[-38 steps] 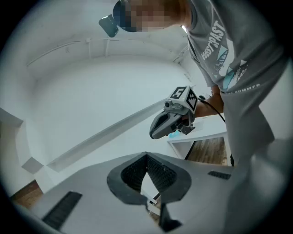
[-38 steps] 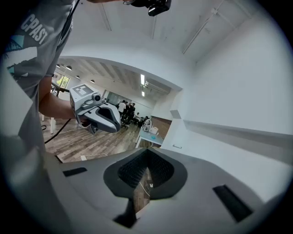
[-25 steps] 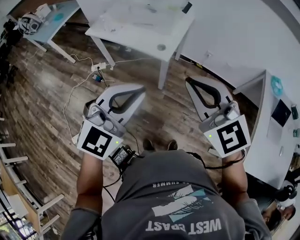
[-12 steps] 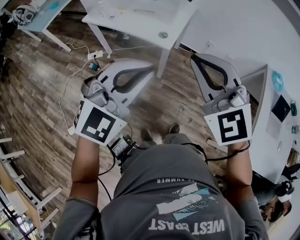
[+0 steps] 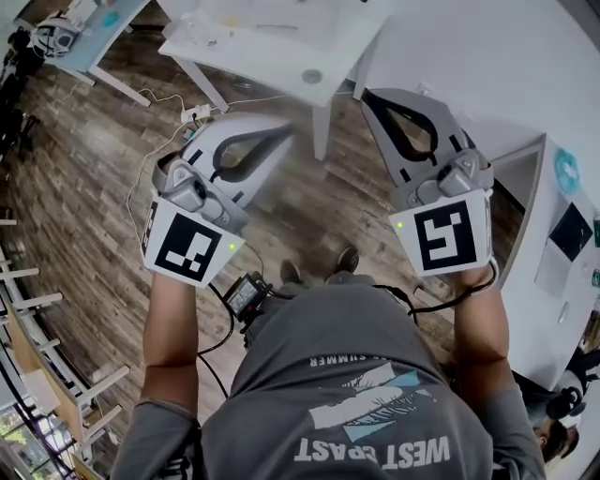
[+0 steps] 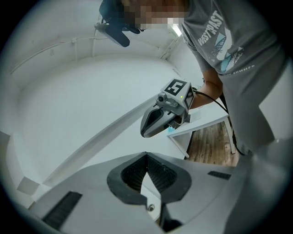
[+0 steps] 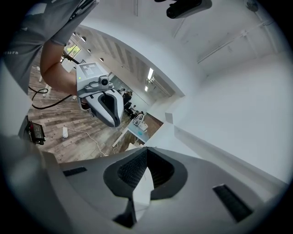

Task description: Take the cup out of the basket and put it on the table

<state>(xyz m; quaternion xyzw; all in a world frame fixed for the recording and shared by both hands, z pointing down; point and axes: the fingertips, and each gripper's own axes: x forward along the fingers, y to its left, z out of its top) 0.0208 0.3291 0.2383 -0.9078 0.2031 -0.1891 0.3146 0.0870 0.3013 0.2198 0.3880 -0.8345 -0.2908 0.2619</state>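
No cup and no basket show in any view. In the head view both grippers are held out in front of the person's chest, above the wooden floor. My left gripper [image 5: 287, 132] is shut, its jaws touching at the tips with nothing between them; the left gripper view shows the same at the left gripper [image 6: 146, 156]. My right gripper [image 5: 368, 95] is also shut and empty, tips meeting in the right gripper view at the right gripper [image 7: 146, 150]. Each gripper view shows the other gripper in the air: the right gripper [image 6: 145, 132] and the left gripper [image 7: 112, 122].
A white table [image 5: 281, 42] stands just ahead of the gripper tips, one leg [image 5: 320, 131] between them. A white desk [image 5: 548, 272] is at the right, a pale blue table [image 5: 98, 28] far left. Cables and a power strip [image 5: 197, 114] lie on the floor.
Both grippers have moved forward and up toward the white table, the right one more. Both stayed shut and empty.
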